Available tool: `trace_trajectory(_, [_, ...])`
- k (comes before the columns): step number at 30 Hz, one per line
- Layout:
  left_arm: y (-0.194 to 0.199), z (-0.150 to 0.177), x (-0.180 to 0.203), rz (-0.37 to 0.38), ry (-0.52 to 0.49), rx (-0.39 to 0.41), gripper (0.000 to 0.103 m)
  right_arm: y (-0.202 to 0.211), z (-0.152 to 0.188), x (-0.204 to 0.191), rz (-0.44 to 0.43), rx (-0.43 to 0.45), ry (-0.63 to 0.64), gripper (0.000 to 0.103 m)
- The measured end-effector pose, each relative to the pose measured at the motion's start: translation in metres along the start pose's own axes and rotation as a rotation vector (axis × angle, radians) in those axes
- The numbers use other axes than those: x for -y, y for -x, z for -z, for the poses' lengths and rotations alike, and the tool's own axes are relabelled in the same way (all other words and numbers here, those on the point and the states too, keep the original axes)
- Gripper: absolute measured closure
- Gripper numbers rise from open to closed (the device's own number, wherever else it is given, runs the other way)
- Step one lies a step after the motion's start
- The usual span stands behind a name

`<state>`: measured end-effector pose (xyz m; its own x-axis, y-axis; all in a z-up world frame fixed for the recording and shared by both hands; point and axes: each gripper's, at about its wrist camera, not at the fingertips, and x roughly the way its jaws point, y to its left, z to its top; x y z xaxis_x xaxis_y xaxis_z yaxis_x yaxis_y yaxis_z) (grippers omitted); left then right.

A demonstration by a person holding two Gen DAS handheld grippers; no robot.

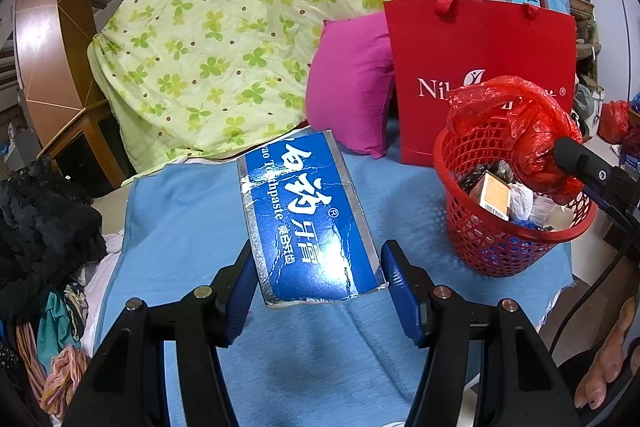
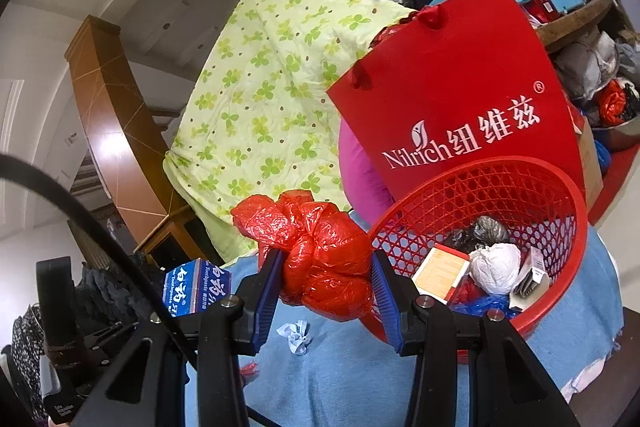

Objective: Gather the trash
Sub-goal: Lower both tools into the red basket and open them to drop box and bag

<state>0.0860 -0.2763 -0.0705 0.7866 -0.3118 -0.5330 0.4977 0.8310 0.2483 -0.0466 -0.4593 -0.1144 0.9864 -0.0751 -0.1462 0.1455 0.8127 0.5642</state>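
Note:
My left gripper [image 1: 320, 279] is shut on a blue toothpaste box [image 1: 310, 215] and holds it above the blue cloth [image 1: 192, 227]; the box also shows in the right wrist view [image 2: 196, 287]. My right gripper [image 2: 324, 287] is shut on a knotted red plastic bag [image 2: 320, 255] at the left rim of the red mesh basket [image 2: 520, 179]. In the left wrist view the bag [image 1: 524, 131] hangs over the basket [image 1: 492, 247]. The basket holds several pieces of trash. A small crumpled paper [image 2: 296, 335] lies on the cloth below the bag.
A red paper shopping bag [image 1: 480, 67] stands behind the basket, next to a pink pillow [image 1: 352, 83] and a green clover-print quilt [image 1: 224, 39]. Dark clothes [image 1: 44, 223] pile at the left. Boxes and bags crowd the back right. The cloth's frayed edge [image 2: 600, 355] is at the right.

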Motion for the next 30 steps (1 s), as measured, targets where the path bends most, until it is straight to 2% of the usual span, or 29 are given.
trace_trajectory(30, [-0.005, -0.020, 0.040, 0.067, -0.072, 0.026, 0.040, 0.021, -0.010, 0.033, 0.059, 0.047, -0.085, 0.056])
